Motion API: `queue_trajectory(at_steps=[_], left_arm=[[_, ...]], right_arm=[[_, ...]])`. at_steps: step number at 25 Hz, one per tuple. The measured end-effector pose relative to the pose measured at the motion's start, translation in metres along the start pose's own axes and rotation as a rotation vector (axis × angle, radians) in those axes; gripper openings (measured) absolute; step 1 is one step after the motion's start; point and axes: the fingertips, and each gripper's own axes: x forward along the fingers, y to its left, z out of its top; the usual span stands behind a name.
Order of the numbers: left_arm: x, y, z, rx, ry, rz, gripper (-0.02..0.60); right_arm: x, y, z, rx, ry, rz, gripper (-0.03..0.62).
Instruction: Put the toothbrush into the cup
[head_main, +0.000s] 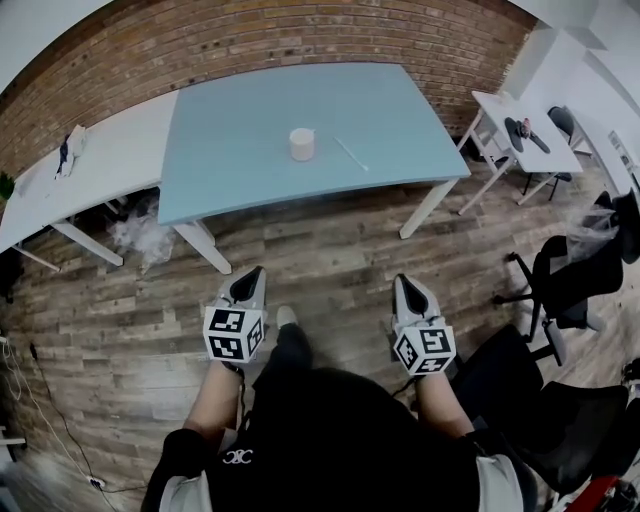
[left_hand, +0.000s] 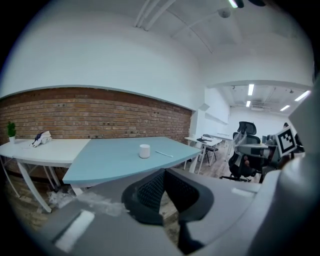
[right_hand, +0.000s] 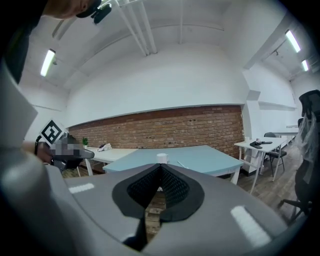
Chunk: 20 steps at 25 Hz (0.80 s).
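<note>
A white cup (head_main: 301, 143) stands near the middle of the light blue table (head_main: 230, 160), and a pale toothbrush (head_main: 351, 153) lies flat just right of it. Both grippers hang over the wooden floor, well short of the table's near edge. My left gripper (head_main: 247, 285) and right gripper (head_main: 405, 288) point toward the table, jaws shut and empty. In the left gripper view the cup (left_hand: 144, 151) and toothbrush (left_hand: 163, 154) show far beyond the closed left gripper (left_hand: 164, 172). From the right gripper view the cup (right_hand: 162, 158) sits just above the closed right gripper (right_hand: 160, 166), the toothbrush (right_hand: 181, 164) to its right.
A white table (head_main: 90, 170) adjoins the blue one on the left. A small white table (head_main: 520, 130) with dark items stands at the right. Black office chairs (head_main: 570, 280) crowd the right side. Crumpled plastic (head_main: 145, 240) lies on the floor by the table leg. A brick wall runs behind.
</note>
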Motion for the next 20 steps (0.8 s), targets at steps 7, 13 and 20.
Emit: queue_trajectory(at_steps=[7,13,20], left_arm=[[0.050,0.058,0.028,-0.022,0.015,-0.007,0.008],[0.093,0.111,0.051,-0.050,0.018,-0.024,0.008],[0.142,0.161,0.073,-0.082,0.013,-0.058,0.008]], right_arm=[[0.080,0.007,0.013,-0.004,0.049,0.017,0.008],[0.156,0.018,0.026,0.014,0.095,0.061,0.008],[0.227,0.028,0.022,-0.059,0.223,0.096,0.008]])
